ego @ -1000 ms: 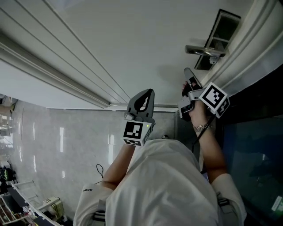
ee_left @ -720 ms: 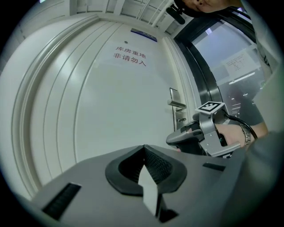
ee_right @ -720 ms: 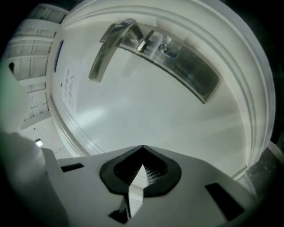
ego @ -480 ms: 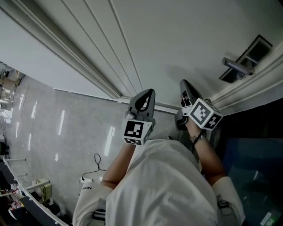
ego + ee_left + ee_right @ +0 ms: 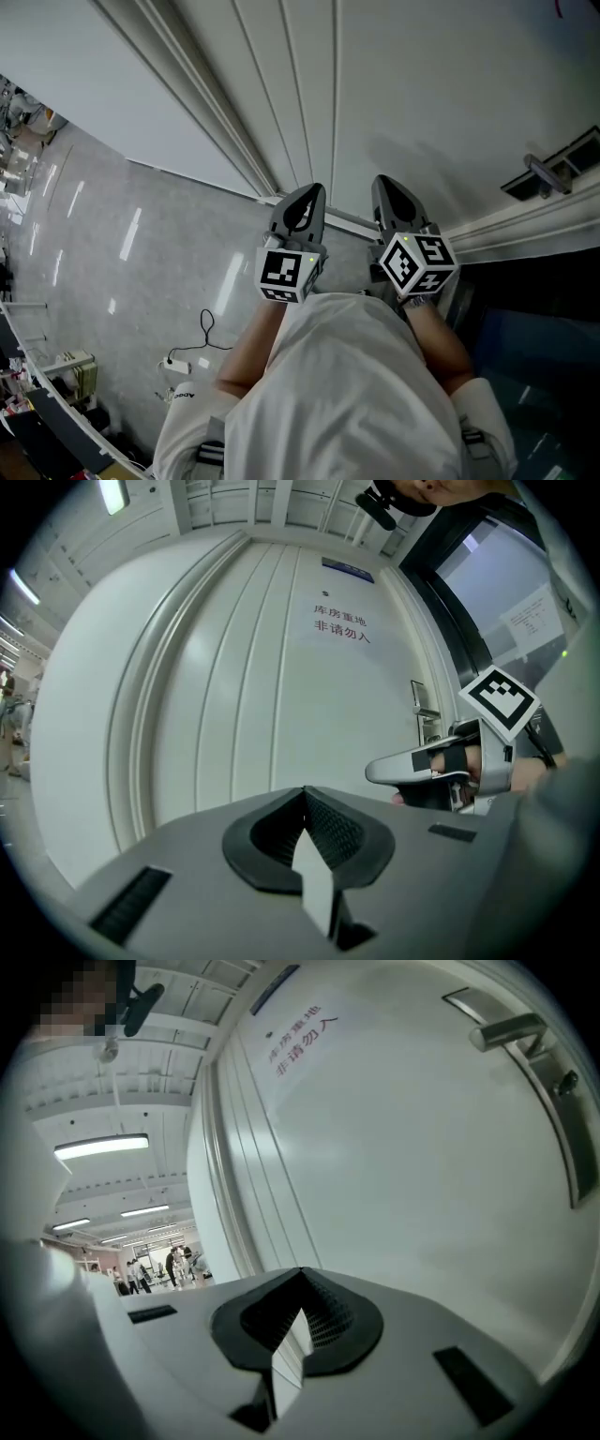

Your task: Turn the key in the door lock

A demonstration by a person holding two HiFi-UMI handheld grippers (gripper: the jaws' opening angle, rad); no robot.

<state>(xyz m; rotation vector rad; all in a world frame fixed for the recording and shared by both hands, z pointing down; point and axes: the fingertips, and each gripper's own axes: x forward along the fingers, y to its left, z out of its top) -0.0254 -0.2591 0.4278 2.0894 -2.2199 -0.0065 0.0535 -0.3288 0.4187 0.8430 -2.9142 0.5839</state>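
White door (image 5: 422, 84) ahead. Left tool (image 5: 309, 197) and right tool (image 5: 387, 186) are both pressed together, empty; the right's jaws just closed. Handle (image 5: 506, 1030) and lock (image 5: 565, 1083) are well off to the right. The key is perhaps in the lock, too small to tell.

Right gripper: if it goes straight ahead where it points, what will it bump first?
The right gripper would probably hit the white panelled door first, on its flat face. The silver lever handle sits well off that line.

Lock plate (image 5: 585, 146) cut off at right edge; lock cylinder (image 5: 565, 1083) tiny, detail unclear.
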